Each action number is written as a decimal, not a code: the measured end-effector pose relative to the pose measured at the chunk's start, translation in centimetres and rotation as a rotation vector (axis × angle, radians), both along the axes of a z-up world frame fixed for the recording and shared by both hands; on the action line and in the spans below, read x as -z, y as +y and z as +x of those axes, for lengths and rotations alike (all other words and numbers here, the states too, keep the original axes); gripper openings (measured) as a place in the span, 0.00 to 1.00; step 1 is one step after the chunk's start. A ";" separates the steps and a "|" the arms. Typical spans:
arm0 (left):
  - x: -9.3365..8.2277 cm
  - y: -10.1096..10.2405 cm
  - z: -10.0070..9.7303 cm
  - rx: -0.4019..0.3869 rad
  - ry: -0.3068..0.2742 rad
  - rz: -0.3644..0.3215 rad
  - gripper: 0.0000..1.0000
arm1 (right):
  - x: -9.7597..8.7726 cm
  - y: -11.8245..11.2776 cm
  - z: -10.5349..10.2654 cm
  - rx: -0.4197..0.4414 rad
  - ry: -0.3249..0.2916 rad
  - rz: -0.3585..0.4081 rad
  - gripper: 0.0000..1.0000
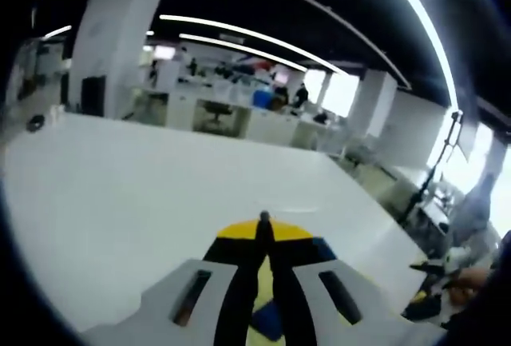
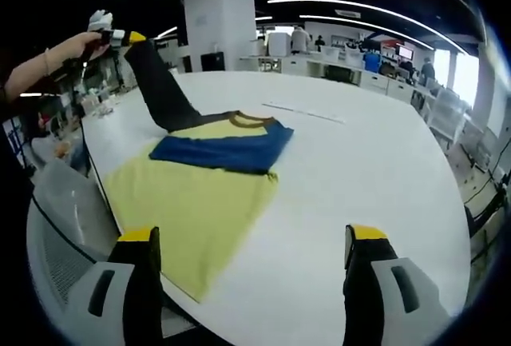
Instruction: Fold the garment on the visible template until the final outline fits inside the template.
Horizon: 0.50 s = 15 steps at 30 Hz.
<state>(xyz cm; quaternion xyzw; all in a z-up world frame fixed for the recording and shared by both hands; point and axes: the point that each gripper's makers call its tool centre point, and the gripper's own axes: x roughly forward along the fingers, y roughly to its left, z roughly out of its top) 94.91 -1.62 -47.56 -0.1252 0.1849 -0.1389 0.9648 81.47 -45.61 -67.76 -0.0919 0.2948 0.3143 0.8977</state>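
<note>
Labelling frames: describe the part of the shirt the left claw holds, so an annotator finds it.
On the white table lies a yellow shirt with a blue sleeve folded across it. From its collar end a black sleeve rises to the raised left claw, the only lifted part.

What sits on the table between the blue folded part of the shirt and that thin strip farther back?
Nothing: in the right gripper view, bare white table separates the blue sleeve from the thin strip.

White bench point(image 2: 359, 170) with a wide bare surface. Broad white pillar point(image 2: 219, 18) behind its far end. Long ceiling light strips point(image 1: 239, 34) overhead. Rows of desks point(image 1: 239, 118) in the background, with people point(image 2: 299, 38) standing among them. Bright windows point(image 2: 483, 82) at the right
</note>
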 end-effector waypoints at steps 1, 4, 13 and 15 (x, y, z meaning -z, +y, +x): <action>-0.2 -0.9 0.0 0.019 -0.003 0.002 0.00 | 0.0 -0.1 0.0 0.002 0.000 0.002 0.95; -0.6 -2.7 -0.1 0.048 -0.008 0.007 0.00 | 0.0 -0.4 -0.1 0.010 -0.001 0.005 0.95; -0.3 -7.0 0.3 0.114 0.004 -0.012 0.00 | 0.1 -1.5 -0.5 0.035 0.000 0.007 0.94; -0.2 -7.9 0.3 0.128 0.007 -0.001 0.00 | 0.1 -1.7 -0.6 0.039 0.001 0.007 0.94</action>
